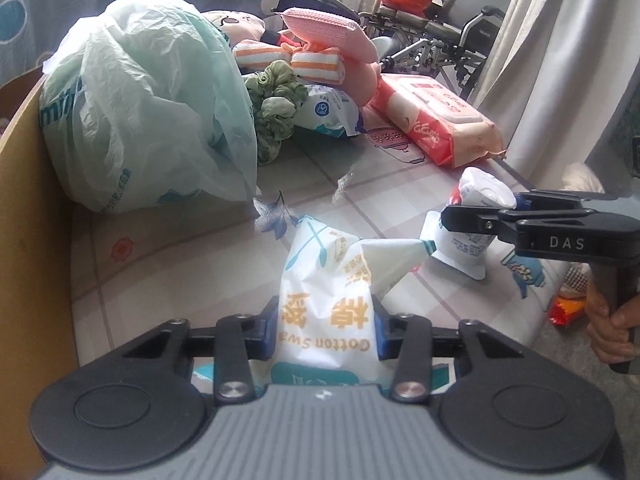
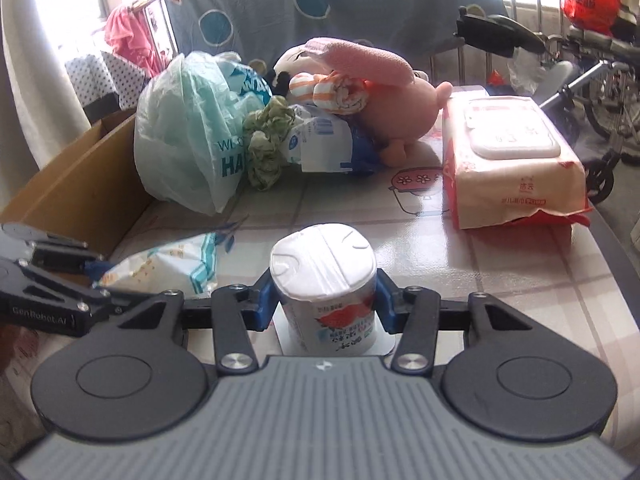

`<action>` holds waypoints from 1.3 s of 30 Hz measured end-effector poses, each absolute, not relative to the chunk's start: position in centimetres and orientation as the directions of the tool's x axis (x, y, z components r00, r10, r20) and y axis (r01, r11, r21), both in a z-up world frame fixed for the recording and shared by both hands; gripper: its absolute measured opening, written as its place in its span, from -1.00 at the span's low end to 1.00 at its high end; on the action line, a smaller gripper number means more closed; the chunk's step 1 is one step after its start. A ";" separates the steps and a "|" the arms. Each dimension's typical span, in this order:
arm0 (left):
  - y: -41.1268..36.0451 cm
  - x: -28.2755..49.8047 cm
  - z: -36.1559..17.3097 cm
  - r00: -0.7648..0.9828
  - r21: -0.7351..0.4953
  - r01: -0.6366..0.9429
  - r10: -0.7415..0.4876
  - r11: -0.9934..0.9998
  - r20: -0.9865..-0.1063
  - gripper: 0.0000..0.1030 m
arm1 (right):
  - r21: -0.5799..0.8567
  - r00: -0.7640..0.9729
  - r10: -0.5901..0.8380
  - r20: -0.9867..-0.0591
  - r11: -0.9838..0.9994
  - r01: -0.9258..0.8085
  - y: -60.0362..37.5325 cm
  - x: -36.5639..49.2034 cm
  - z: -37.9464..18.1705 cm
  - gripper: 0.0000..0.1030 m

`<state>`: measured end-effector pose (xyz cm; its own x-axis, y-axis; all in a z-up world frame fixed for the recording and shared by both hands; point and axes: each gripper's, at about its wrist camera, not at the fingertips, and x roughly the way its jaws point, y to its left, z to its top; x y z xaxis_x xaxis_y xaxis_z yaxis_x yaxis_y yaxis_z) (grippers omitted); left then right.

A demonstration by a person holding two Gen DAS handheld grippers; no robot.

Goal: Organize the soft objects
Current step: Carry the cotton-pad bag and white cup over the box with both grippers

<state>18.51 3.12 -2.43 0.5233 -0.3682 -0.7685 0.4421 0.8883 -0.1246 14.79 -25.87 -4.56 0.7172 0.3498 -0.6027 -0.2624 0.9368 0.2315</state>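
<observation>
Left gripper [image 1: 326,330] pinches the crinkly white cotton-swab bag [image 1: 328,280] on the checked bed sheet [image 1: 160,264], right gripper [image 2: 324,300] clamps the squishy white tissue roll pack [image 2: 324,276] mid-body; both look light, easily crushed.

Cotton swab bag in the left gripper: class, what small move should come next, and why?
Probably lift it slightly: the left gripper has its pads pressed on the cotton swab bag, whose far end lies on the checked cloth, and the soft-things pile stands further back.
</observation>
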 end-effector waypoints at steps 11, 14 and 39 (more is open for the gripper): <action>9.1 14.3 4.5 0.597 -0.309 0.371 -0.480 0.876 -0.643 -0.15 | 0.366 0.717 0.517 -0.467 0.851 -0.375 -21.4 14.4 3.3 -0.07; 13.5 13.1 8.6 0.677 -0.286 0.295 -0.411 0.912 -0.611 -0.15 | 0.433 0.673 0.606 -0.423 0.788 -0.437 -18.1 15.9 5.4 -0.07; 31.2 38.0 2.0 0.640 -0.067 -0.192 0.073 0.979 -0.765 -0.29 | 0.384 0.532 0.597 -0.601 0.799 -0.463 11.0 37.6 8.7 -0.07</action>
